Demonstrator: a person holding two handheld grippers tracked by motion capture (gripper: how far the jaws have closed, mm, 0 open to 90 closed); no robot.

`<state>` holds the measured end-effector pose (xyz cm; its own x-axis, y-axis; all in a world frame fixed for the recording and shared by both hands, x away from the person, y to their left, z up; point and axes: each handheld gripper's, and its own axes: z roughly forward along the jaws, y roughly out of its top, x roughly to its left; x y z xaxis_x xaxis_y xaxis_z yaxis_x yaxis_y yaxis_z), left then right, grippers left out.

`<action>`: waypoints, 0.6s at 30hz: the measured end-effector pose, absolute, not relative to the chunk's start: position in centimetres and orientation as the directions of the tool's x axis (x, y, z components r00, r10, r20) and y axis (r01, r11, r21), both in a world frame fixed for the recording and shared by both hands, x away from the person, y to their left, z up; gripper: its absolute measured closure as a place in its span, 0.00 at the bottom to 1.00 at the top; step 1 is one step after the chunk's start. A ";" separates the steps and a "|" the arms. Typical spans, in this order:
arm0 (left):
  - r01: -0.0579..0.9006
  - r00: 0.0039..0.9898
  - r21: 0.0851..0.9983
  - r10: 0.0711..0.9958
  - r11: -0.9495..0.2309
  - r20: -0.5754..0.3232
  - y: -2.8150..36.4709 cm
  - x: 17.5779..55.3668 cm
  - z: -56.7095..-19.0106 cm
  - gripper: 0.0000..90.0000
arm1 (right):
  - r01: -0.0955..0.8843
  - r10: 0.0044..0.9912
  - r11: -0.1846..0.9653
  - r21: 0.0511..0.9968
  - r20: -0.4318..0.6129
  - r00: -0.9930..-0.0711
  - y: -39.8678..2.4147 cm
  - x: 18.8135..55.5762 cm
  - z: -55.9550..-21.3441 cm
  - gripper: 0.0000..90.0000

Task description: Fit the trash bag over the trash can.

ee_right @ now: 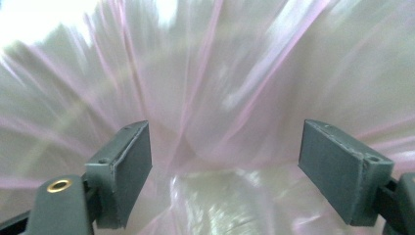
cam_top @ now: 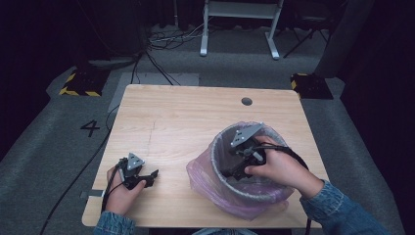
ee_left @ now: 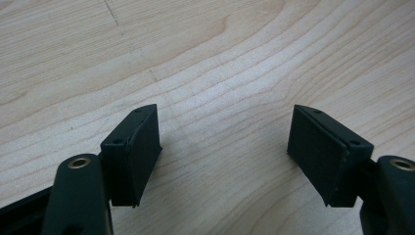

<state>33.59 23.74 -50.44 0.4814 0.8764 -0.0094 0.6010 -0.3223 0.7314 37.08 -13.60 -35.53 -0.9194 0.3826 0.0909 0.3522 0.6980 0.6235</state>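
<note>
A round bin lined with a pink-tinted plastic bag stands on the right half of the wooden table. My right gripper reaches down inside the bin, held by the person's right hand. In the right gripper view its jaws stand wide apart with nothing between them, facing the bag's crinkled lining. My left gripper rests near the table's front left corner. In the left gripper view it is open over bare wood.
The bag's loose plastic spills over the bin's rim onto the table at its left and front. A small round hole sits near the table's far edge. On the floor beyond are cables and a white desk frame.
</note>
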 end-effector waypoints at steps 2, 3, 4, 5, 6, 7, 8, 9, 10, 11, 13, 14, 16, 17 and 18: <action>0.601 0.482 0.732 0.876 -0.322 -0.010 23.7 33.6 -50.4 0.31 | 0.356 0.402 0.661 0.661 0.090 -0.911 -14.0 37.2 -34.5 0.22; 0.601 0.482 0.732 0.876 -0.322 -0.010 23.7 33.6 -50.4 0.31 | 0.360 0.408 0.644 0.675 0.095 -0.908 -14.1 37.3 -34.2 0.22; 0.601 0.481 0.731 0.876 -0.322 -0.010 23.7 33.6 -50.4 0.31 | 0.363 0.418 0.622 0.694 0.097 -0.903 -14.4 37.4 -33.7 0.22; 0.601 0.481 0.731 0.876 -0.322 -0.010 23.7 33.6 -50.4 0.31 | 0.365 0.424 0.610 0.704 0.100 -0.900 -14.5 37.4 -33.5 0.22; 0.601 0.482 0.731 0.876 -0.323 -0.009 23.8 33.6 -50.4 0.31 | 0.363 0.429 0.596 0.716 0.098 -0.898 -14.8 37.5 -33.0 0.23; 0.601 0.481 0.732 0.876 -0.321 -0.011 23.7 33.6 -50.4 0.31 | 0.360 0.436 0.587 0.725 0.091 -0.895 -15.0 37.5 -32.7 0.23; 0.601 0.482 0.732 0.876 -0.321 -0.011 23.8 33.6 -50.4 0.31 | 0.358 0.443 0.580 0.732 0.086 -0.893 -15.3 37.5 -32.4 0.23; 0.601 0.481 0.732 0.876 -0.321 -0.011 23.8 33.6 -50.4 0.31 | 0.355 0.450 0.571 0.740 0.080 -0.890 -15.6 37.5 -32.1 0.23; 0.602 0.481 0.731 0.876 -0.321 -0.012 23.8 33.6 -50.4 0.31 | 0.354 0.453 0.565 0.745 0.079 -0.888 -15.8 37.6 -31.9 0.23; 0.601 0.482 0.731 0.876 -0.323 -0.010 23.8 33.6 -50.4 0.31 | 0.355 0.460 0.555 0.752 0.077 -0.884 -16.1 37.6 -31.6 0.23; 0.601 0.484 0.731 0.875 -0.323 -0.011 23.7 33.7 -50.4 0.30 | 0.356 0.480 0.534 0.767 0.072 -0.874 -16.8 37.7 -31.0 0.23; 0.602 0.483 0.730 0.876 -0.324 -0.010 23.7 33.7 -50.4 0.30 | 0.359 0.492 0.523 0.773 0.070 -0.868 -17.1 37.7 -30.8 0.23; 0.602 0.482 0.730 0.876 -0.322 -0.011 23.7 33.7 -50.4 0.30 | 0.361 0.513 0.507 0.783 0.062 -0.856 -17.9 37.8 -30.3 0.23; 0.602 0.482 0.730 0.876 -0.323 -0.010 23.7 33.7 -50.4 0.30 | 0.360 0.525 0.501 0.787 0.054 -0.849 -18.3 37.8 -30.1 0.23; 0.601 0.483 0.731 0.876 -0.323 -0.010 23.7 33.7 -50.4 0.30 | 0.362 0.537 0.490 0.793 0.052 -0.842 -18.8 37.8 -29.8 0.23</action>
<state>33.68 23.72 -50.43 0.4829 0.8756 -0.0099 0.6014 -0.3234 0.7305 37.84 -18.81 -29.79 -0.8420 0.5370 0.0521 0.3616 0.4900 0.7932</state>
